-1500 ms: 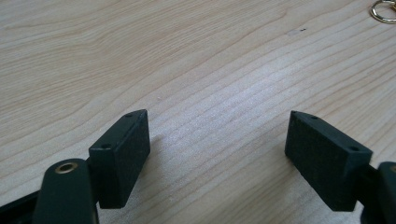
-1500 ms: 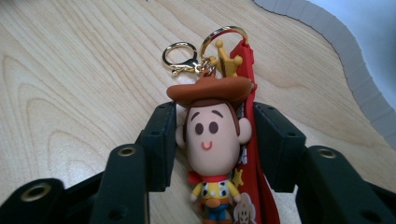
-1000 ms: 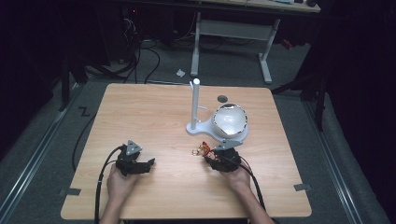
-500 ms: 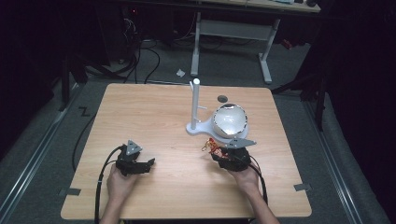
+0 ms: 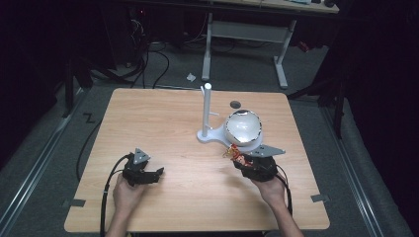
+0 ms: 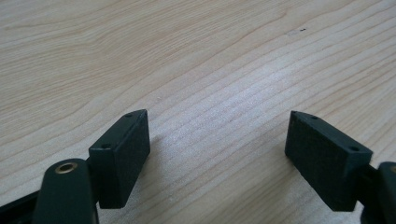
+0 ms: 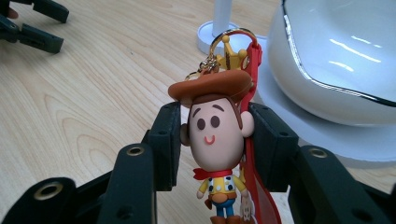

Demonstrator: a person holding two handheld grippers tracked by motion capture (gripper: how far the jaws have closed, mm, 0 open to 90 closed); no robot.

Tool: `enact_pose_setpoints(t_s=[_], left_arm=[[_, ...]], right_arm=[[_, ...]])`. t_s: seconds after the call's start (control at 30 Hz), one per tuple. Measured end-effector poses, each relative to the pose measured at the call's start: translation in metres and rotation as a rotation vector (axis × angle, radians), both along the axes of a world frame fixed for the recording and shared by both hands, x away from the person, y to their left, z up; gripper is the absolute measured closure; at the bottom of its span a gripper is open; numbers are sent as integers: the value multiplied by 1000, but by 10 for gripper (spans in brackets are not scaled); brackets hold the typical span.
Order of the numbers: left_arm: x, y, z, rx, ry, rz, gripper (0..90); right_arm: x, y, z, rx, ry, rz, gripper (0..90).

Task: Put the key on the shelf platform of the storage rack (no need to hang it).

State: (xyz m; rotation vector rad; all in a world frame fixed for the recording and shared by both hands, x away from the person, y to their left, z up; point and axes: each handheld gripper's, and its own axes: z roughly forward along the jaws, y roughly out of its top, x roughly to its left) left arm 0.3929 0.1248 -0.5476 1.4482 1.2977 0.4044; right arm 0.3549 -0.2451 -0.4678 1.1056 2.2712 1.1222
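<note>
A cowboy figure keychain [image 7: 217, 135] with a brown hat, gold ring and red strap is pinched by its head between my right gripper's [image 7: 215, 122] pads. In the high view the right gripper [image 5: 240, 160] holds the keychain [image 5: 231, 153] just above the table, close to the front of a white bowl-shaped lamp [image 5: 243, 127]. The lamp sits on a white stand with an upright post [image 5: 206, 111]. My left gripper [image 5: 157, 173] rests at the front left of the table. Its jaws [image 6: 217, 140] stand wide apart over bare wood with nothing between them.
The wooden table [image 5: 163, 123] has a small dark round mark [image 5: 235, 104] behind the lamp. In the right gripper view the white lamp [image 7: 336, 56] and the post's base [image 7: 210, 37] are right ahead, and the left gripper [image 7: 32, 23] is far off at the top left.
My right gripper has lifted and moved right, closer to the white lamp, carrying the keychain. The left gripper has stayed put.
</note>
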Motion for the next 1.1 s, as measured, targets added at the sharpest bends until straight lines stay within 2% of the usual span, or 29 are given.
enact_pose_setpoints(t_s=[0.33, 0.5, 0.77, 0.93, 1.1], left_arm=[[0, 0, 0, 0, 0, -1, 224], [0, 0, 0, -1, 0, -1, 224], [0, 0, 0, 0, 0, 0, 224], [0, 0, 0, -1, 0, 0, 224], [0, 0, 0, -1, 1, 1, 224]], right_arm=[[-5, -23, 12, 26, -11, -41, 574], [-2, -33, 26, 27, -14, -77, 573], [11, -38, 43, 23, -16, -75, 573], [19, -39, 44, 33, -17, -73, 573], [31, -40, 44, 43, 3, -78, 573]])
